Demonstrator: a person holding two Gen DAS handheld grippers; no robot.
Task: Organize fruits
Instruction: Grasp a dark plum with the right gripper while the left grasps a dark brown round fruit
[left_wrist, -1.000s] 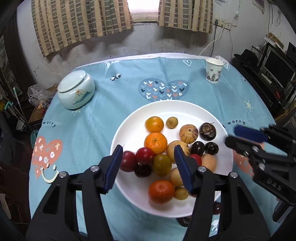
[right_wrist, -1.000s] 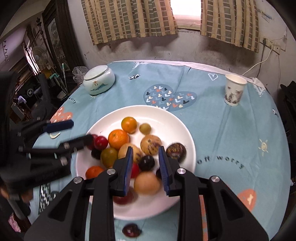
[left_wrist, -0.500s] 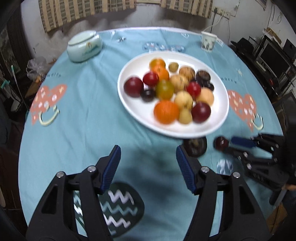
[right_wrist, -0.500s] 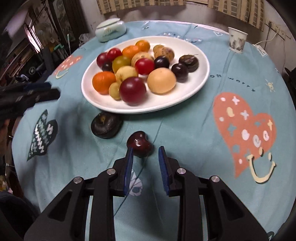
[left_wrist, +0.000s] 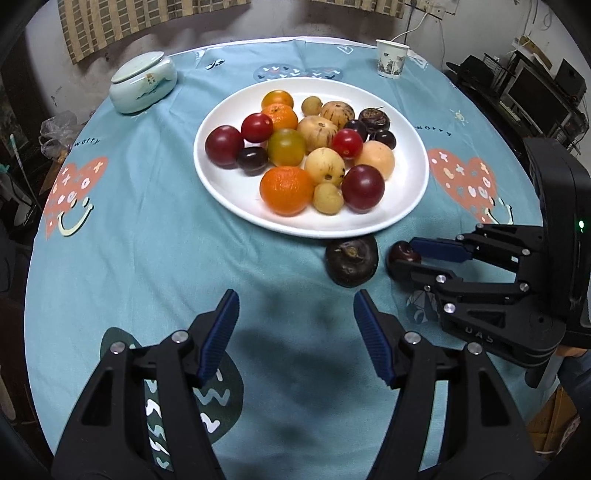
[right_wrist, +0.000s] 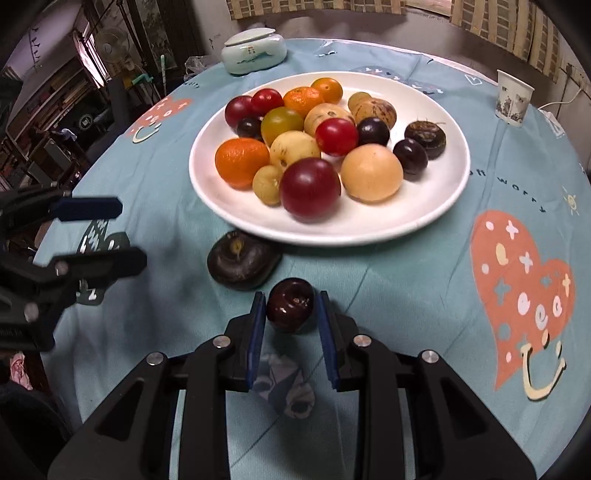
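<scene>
A white plate (left_wrist: 406, 206) (right_wrist: 436, 218) holds several fruits: oranges, red and dark plums, yellow fruits. Two fruits lie on the cloth in front of it: a flat dark brown one (left_wrist: 351, 261) (right_wrist: 240, 260) and a small dark red plum (right_wrist: 290, 304) (left_wrist: 403, 254). My right gripper (right_wrist: 290, 314) (left_wrist: 400, 260) has its jaws on either side of the plum, close to it with small gaps showing. My left gripper (left_wrist: 295, 317) is open and empty above the cloth in front of the dark brown fruit; it also shows in the right wrist view (right_wrist: 122, 229).
A lidded pale ceramic jar (left_wrist: 143, 86) (right_wrist: 254, 50) stands at the far left of the round table. A paper cup (left_wrist: 391, 58) (right_wrist: 513, 98) stands at the far right. The table edge lies close behind both grippers. Furniture and clutter surround the table.
Both grippers have pulled back from over the plate to the near side of the table. My right gripper has moved forward so that the dark red plum now sits between its jaws.
</scene>
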